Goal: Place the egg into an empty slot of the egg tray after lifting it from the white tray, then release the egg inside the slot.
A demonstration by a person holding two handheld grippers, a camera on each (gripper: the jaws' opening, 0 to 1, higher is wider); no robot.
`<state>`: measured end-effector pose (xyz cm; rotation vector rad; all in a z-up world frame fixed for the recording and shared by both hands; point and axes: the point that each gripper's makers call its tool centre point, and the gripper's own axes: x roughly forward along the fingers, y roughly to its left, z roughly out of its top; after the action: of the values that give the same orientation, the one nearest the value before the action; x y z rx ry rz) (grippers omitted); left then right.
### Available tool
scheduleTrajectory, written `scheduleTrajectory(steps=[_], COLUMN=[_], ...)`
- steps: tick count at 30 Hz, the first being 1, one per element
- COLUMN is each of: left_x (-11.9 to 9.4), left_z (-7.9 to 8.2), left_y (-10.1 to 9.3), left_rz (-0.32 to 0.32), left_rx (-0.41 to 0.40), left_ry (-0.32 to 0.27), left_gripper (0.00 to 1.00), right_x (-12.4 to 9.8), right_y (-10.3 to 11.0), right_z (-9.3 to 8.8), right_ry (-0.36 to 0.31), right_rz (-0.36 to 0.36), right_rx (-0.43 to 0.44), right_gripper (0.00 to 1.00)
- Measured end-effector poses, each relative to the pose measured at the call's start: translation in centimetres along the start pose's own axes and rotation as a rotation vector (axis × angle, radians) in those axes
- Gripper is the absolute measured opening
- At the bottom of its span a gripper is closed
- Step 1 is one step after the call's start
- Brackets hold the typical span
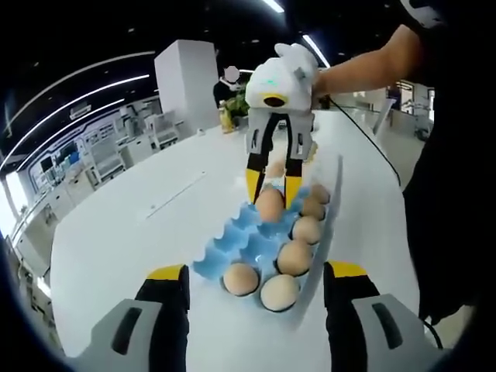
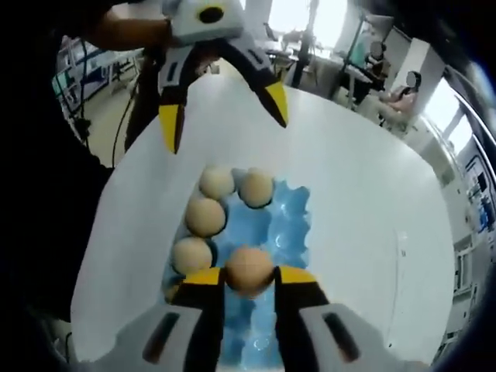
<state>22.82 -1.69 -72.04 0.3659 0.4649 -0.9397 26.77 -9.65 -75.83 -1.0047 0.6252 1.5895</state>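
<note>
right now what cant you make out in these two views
- Slot under the held egg, right gripper view: the egg and the right gripper cover it, so empty or not is unclear.
- Near end of the blue egg tray, right gripper view: hidden behind the gripper body.
- White tray, left gripper view: just a thin rim past the eggs, contents hidden.
- Left gripper, left gripper view: jaws spread, holding nothing.

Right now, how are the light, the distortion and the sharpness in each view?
Left gripper view: ceiling lights are bright streaks, the table edge bows from fisheye, the egg in the right gripper is fairly sharp. Right gripper view: windows glare white at top, the left gripper looks soft, the tray is evenly lit.
</note>
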Motion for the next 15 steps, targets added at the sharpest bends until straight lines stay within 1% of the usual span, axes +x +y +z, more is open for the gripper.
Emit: scheduleTrajectory(steps=[2, 6, 15], left_x=[0.0, -0.1, -0.2], left_z=[-0.2, -0.3, -0.4], left_y=[0.1, 0.2, 0.1], left_rz=[0.004, 0.006, 0.007], left_rx=[0.004, 0.004, -0.002], left_ry=[0.006, 0.009, 0.010], left_gripper=[0.72, 0.72, 0.72], right_x=[0.4, 1.2, 2.6], right_y=[0.0, 0.3, 0.1], right_z=[0.4, 1.4, 2.1], right_ry=[-0.004, -0.018, -0.021], right_rz=[-0.004, 0.015, 0.028], right_rx=[-0.008, -0.020, -0.025], right_gripper=[0.24, 0.24, 0.24])
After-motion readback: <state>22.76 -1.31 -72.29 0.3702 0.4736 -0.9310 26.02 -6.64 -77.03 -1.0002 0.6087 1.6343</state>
